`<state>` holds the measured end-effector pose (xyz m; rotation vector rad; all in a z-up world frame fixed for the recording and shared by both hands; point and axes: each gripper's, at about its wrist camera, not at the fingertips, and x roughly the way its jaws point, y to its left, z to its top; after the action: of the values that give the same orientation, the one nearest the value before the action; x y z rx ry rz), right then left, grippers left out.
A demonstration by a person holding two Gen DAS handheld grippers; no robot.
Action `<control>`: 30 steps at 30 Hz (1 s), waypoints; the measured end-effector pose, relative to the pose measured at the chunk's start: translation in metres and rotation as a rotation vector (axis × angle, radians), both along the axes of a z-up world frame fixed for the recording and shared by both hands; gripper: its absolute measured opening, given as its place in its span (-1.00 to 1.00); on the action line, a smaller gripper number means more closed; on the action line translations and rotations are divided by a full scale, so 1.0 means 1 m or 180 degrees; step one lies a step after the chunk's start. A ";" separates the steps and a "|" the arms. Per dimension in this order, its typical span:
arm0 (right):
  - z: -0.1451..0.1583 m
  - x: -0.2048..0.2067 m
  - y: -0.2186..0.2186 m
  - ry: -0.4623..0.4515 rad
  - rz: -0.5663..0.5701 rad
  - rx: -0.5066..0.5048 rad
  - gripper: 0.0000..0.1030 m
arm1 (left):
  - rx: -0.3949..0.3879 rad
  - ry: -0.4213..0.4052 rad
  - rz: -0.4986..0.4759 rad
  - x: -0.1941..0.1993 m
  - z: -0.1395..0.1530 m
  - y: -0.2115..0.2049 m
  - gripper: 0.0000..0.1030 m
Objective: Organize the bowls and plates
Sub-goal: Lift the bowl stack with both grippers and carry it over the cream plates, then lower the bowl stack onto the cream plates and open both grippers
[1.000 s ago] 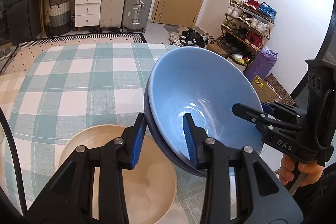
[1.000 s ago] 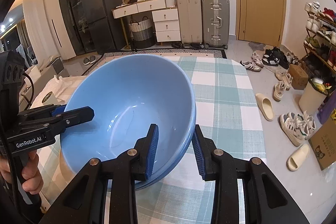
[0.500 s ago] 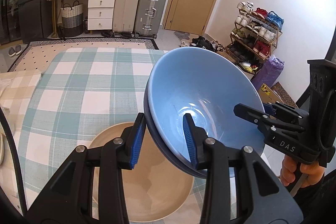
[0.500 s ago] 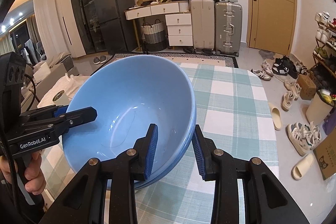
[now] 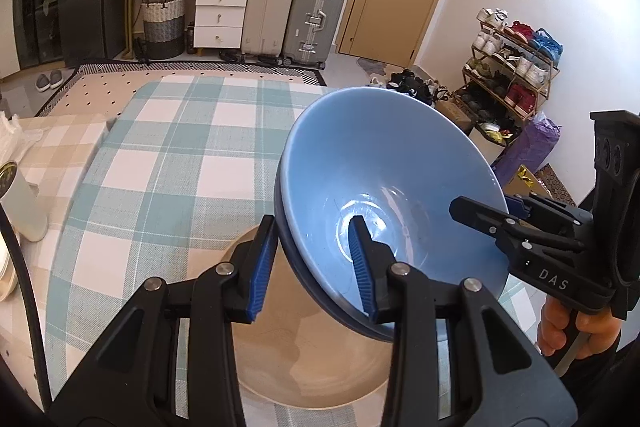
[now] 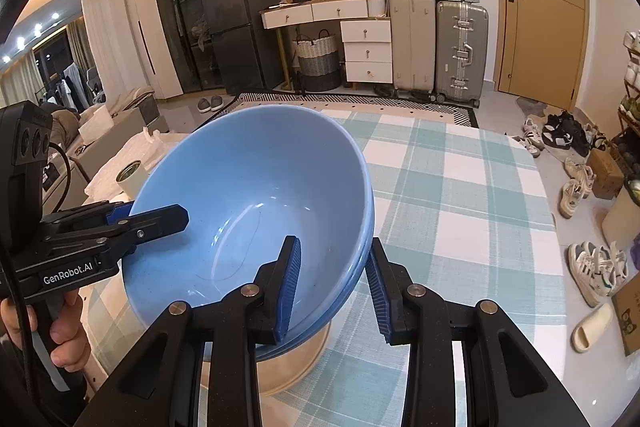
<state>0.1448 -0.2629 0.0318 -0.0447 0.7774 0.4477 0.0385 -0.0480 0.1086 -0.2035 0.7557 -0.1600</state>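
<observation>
The job looks partly done: two blue bowls (image 5: 384,187) are already nested, a light one sitting inside a darker one, and the pair hangs tilted in the air just above a beige bowl (image 5: 304,359) that rests on the checked cloth (image 5: 168,163). What seems left is to lower the blue pair into the beige one and let go; whether other plates or bowls wait elsewhere cannot be told, though a white rim shows at the far left edge of the left view. Both grippers carry the load between them, on opposite sides of the rim. The left gripper (image 5: 312,263) has its jaws narrowed onto the near-left wall, one blue pad outside under the dark bowl and the other inside on the light one. The right gripper (image 6: 334,287) does the same on the other side, its left pad inside the bowl and its right pad against the outer wall, so the doubled rim runs up between its fingers. Each gripper's hand (image 6: 64,331) shows below the other's view of it. The blue bowls do not appear to touch the beige bowl yet.
</observation>
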 end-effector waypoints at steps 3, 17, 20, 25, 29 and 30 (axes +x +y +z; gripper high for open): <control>-0.008 0.005 0.008 0.0047 0.0046 0.0008 -0.35 | 0.0011 0.0046 0.0054 0.004 -0.009 0.008 -0.37; -0.037 0.018 0.038 0.0178 0.0174 -0.0033 -0.35 | 0.0015 0.0225 0.0203 0.013 -0.048 0.039 -0.37; -0.042 0.022 0.039 0.0208 0.0176 -0.0060 -0.35 | 0.0010 0.0246 0.0213 0.017 -0.054 0.041 -0.37; -0.048 0.025 0.043 0.0231 0.0191 -0.0086 -0.35 | -0.0025 0.0285 0.0227 0.020 -0.064 0.046 -0.37; -0.048 0.024 0.044 0.0235 0.0195 -0.0070 -0.35 | -0.0006 0.0290 0.0224 0.021 -0.067 0.045 -0.37; -0.048 0.024 0.044 0.0237 0.0191 -0.0077 -0.35 | -0.0003 0.0290 0.0224 0.021 -0.067 0.045 -0.37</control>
<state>0.1687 -0.2185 -0.0162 -0.0743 0.8564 0.4991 0.0593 -0.0026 0.0419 -0.2393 0.8378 -0.0847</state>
